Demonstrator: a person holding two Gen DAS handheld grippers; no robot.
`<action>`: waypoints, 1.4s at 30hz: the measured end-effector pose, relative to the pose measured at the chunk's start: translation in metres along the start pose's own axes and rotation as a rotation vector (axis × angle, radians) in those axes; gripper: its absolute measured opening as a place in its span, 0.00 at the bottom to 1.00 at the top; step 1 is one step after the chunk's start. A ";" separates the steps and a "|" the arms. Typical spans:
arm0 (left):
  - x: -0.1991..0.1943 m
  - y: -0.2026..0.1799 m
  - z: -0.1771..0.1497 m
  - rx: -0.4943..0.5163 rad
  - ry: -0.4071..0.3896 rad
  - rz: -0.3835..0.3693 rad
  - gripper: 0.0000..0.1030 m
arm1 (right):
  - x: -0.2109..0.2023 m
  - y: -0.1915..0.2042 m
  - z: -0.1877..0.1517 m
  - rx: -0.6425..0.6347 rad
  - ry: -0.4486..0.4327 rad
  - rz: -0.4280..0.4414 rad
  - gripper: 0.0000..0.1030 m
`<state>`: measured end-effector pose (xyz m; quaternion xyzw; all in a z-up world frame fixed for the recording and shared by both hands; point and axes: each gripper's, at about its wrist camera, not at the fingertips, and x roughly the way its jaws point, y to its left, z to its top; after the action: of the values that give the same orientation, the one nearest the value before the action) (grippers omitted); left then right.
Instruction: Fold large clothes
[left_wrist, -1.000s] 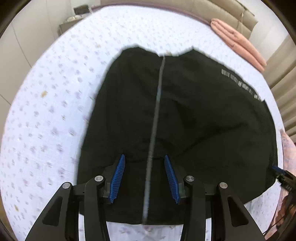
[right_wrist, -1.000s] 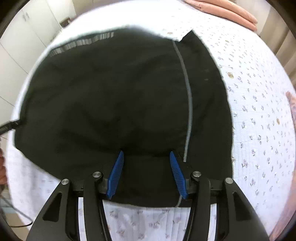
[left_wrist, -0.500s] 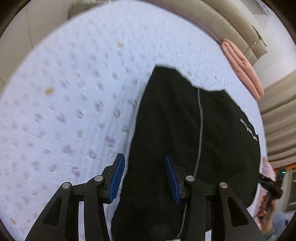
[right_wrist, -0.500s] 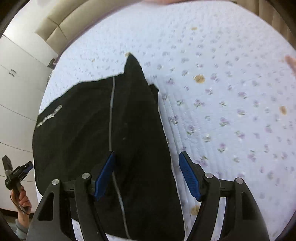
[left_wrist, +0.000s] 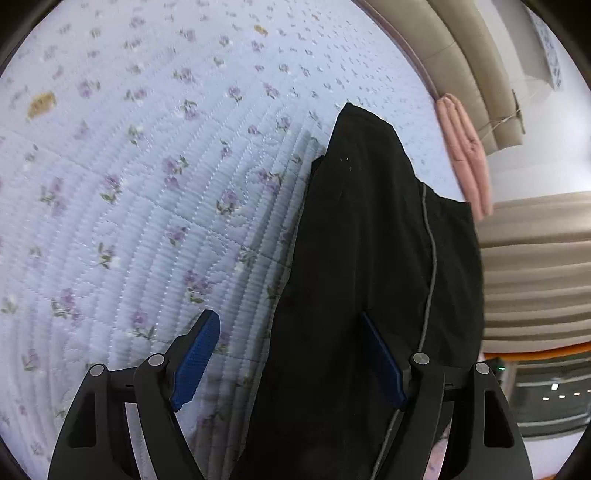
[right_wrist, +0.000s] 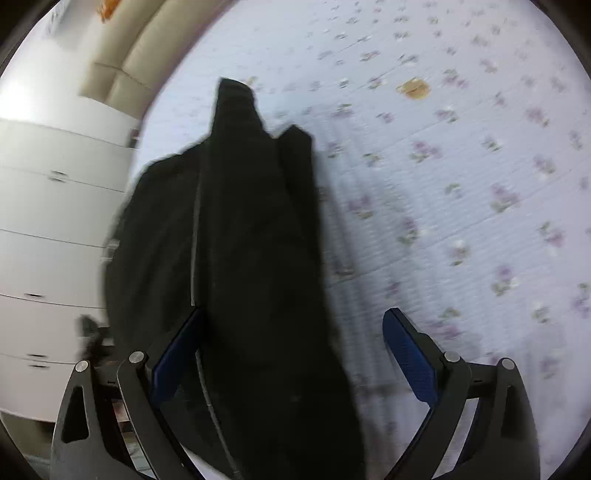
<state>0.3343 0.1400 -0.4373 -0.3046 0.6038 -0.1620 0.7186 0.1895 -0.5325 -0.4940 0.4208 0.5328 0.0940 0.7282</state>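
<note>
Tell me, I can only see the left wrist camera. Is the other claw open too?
Observer: Yes. The right claw is wide open, and the black garment shows between its fingers, closer to the left one.
Operator: What's next to the bed on that side?
Observer: White drawers, just past the garment's left edge.
</note>
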 end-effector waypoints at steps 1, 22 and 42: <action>0.002 0.001 0.000 -0.004 0.009 -0.020 0.76 | 0.000 -0.003 0.000 0.008 0.005 0.028 0.96; 0.033 -0.034 -0.006 0.041 0.111 -0.140 0.77 | 0.027 -0.002 -0.012 -0.100 0.110 0.027 0.96; -0.071 -0.152 -0.061 0.345 -0.176 -0.046 0.23 | -0.021 0.132 -0.062 -0.464 -0.044 -0.105 0.31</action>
<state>0.2802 0.0520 -0.2911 -0.2035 0.4947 -0.2521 0.8065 0.1687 -0.4300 -0.3898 0.2157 0.5021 0.1666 0.8208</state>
